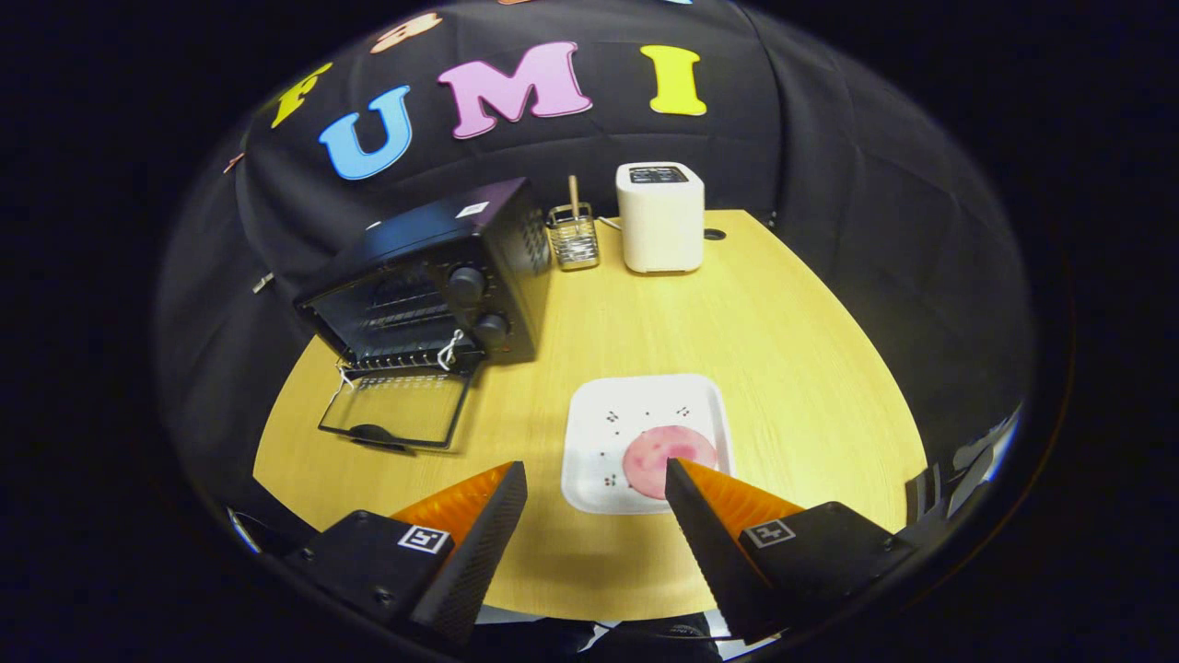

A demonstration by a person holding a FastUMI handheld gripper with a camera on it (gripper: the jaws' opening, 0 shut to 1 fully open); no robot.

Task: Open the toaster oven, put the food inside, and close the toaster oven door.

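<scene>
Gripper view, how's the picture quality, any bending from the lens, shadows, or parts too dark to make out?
Gripper view: the fisheye bows the wooden table edge into a curve. The open gripper and pink food slice on the white plate are sharp. The black toaster oven, its door down, is dim inside. The white toaster is evenly lit, and shadows on the table are soft.

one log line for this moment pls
stage: oven door already open | gripper: open, holding nothing, above table | food: pink slice on white plate, just ahead of fingers | next: likely grasp slice
</scene>
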